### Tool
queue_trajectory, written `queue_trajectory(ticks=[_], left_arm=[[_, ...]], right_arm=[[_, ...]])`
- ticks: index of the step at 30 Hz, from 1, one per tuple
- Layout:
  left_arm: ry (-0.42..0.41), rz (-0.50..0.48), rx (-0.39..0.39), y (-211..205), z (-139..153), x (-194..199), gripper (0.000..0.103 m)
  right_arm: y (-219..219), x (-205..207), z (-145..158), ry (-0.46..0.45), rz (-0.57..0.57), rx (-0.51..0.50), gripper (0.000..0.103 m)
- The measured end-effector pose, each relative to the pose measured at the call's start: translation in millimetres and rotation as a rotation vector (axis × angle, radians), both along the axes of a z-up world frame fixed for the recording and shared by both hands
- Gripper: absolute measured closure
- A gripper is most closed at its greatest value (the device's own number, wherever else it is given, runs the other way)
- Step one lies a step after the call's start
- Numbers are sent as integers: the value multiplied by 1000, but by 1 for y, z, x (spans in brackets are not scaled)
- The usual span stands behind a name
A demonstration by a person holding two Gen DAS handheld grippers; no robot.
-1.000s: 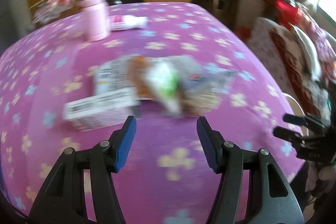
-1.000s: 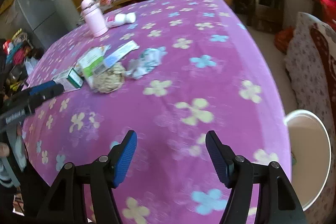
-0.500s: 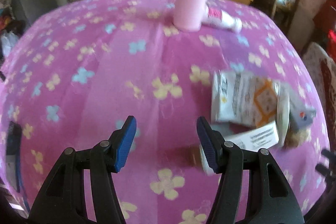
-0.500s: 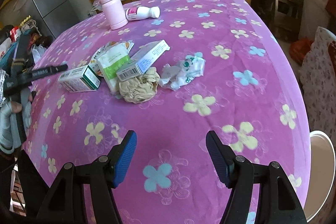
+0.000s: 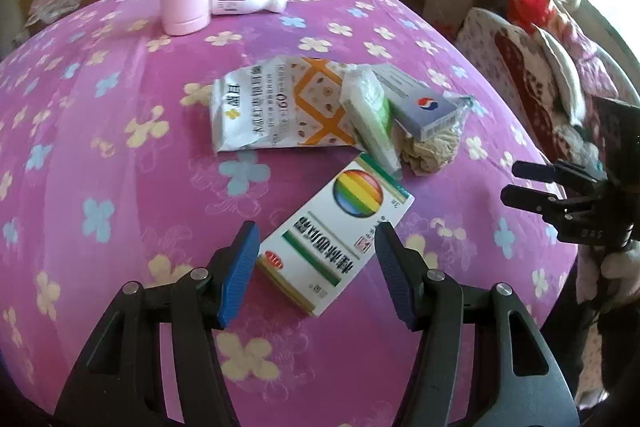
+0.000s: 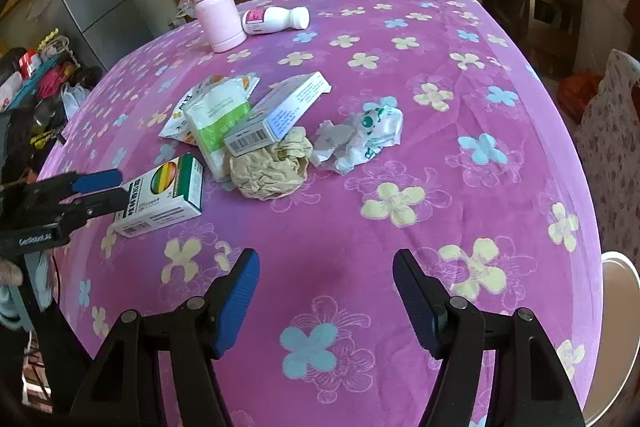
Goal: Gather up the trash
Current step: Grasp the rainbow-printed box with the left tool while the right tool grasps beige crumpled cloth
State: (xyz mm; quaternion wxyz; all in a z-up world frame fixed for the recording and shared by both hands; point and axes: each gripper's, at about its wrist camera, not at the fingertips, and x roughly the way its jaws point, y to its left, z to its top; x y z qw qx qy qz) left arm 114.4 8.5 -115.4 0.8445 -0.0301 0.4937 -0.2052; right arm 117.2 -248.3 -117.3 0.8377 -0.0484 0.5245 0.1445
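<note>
A white box with a rainbow circle (image 5: 336,235) lies on the purple flowered tablecloth (image 5: 120,155). My left gripper (image 5: 316,259) is open, its jaws on either side of the box's near end; this shows in the right wrist view too (image 6: 100,193). Behind lie a snack bag (image 5: 276,107), a green-white packet (image 5: 372,115), a grey-blue box (image 5: 420,103), a crumpled beige wad (image 6: 268,167) and a crumpled white wrapper (image 6: 360,139). My right gripper (image 6: 326,291) is open and empty above the cloth near the front edge.
A pink flask (image 6: 216,15) stands at the back with a white bottle (image 6: 276,19) lying beside it. A white bin (image 6: 616,339) sits below the table's right edge. A sofa (image 5: 540,67) is to the right, a fridge (image 6: 92,11) to the left.
My left gripper swung back toward the trash pile and now straddles the rainbow box. My right gripper moved closer to the pile.
</note>
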Motion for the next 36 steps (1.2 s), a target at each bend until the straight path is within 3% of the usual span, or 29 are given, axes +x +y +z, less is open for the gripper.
queue_trajectory(ticks=[2, 5, 11, 19, 22, 23, 25, 26, 27, 30, 36], left_arm=[[-8, -50, 3, -5, 1, 3, 45], [-28, -154, 68, -19, 0, 5, 45], [-38, -225, 195, -41, -10, 15, 41], [-55, -178, 295, -55, -23, 14, 37], [-26, -117, 267, -49, -22, 12, 38], [-9, -94, 247, -47, -21, 11, 38], [20, -58, 204, -41, -19, 8, 38], [31, -44, 187, -38, -18, 6, 38], [40, -31, 179, -37, -18, 4, 38], [49, -10, 148, -32, -17, -2, 38], [13, -10, 166, -39, -19, -5, 38]], right_arm=[[0, 0, 1, -3, 0, -1, 36], [-2, 2, 1, -1, -8, 1, 36], [-3, 7, -1, 2, -20, 9, 36], [23, 22, -9, -5, 19, 37, 35], [39, 36, -16, -20, 28, 37, 36], [42, 40, -17, -18, 27, 44, 37], [48, 48, -20, -9, 36, 76, 51], [50, 51, -22, -10, 39, 86, 64], [52, 52, -23, -10, 38, 84, 71], [48, 47, -21, -9, 46, 101, 80], [24, 15, -7, 13, 83, 126, 81]])
